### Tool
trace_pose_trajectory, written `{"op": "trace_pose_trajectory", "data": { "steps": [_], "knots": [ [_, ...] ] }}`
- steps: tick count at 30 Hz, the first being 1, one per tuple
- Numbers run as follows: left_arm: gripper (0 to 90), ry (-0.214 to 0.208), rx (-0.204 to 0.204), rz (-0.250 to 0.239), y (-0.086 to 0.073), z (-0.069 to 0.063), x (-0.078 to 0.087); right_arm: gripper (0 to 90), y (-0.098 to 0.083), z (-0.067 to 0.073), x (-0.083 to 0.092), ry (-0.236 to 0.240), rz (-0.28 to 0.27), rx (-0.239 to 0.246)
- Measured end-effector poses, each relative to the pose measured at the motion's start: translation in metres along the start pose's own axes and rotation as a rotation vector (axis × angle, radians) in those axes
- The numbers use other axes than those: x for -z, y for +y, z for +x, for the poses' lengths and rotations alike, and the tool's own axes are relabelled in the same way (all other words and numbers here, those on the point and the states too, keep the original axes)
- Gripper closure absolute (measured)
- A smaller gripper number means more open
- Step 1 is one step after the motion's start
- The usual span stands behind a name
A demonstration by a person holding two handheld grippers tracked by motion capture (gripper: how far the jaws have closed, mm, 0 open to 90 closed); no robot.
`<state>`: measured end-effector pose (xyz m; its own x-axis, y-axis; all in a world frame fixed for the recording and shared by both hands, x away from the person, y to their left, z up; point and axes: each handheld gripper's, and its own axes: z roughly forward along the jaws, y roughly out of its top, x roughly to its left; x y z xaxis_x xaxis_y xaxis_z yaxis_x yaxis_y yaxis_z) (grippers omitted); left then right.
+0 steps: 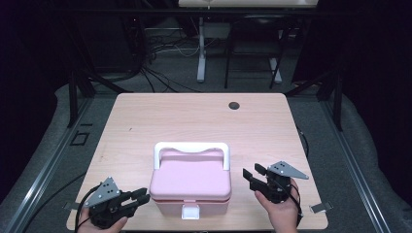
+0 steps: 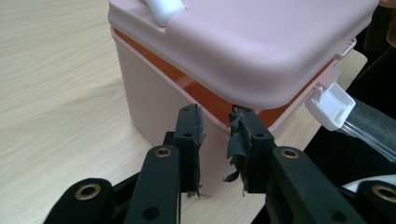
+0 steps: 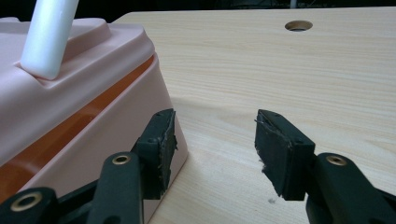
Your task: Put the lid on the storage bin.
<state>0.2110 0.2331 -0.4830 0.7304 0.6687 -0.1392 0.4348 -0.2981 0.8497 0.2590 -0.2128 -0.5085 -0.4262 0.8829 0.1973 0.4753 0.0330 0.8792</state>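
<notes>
Pink lidded box (image 1: 190, 187) sits between my grippers — left gripper (image 1: 141, 196) nearer, jaws part-open and empty at its corner, right gripper (image 1: 251, 175) agape beside it.

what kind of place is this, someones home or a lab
Most likely a lab or recording workspace, not a home: a bare wooden table stands among dark metal frame rails, loose cables trail over the grey floor, and a pink lidded box sits alone between two handheld grippers.
</notes>
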Motion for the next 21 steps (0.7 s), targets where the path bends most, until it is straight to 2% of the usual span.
{"op": "trace_pose_trajectory", "data": {
  "steps": [21],
  "knots": [
    [72.9, 0.003, 0.009, 0.026, -0.0038, 0.0025, -0.0033, 47.5, 0.0008, -0.0032, 0.0021, -0.003, -0.008, -0.010]
  ]
}}
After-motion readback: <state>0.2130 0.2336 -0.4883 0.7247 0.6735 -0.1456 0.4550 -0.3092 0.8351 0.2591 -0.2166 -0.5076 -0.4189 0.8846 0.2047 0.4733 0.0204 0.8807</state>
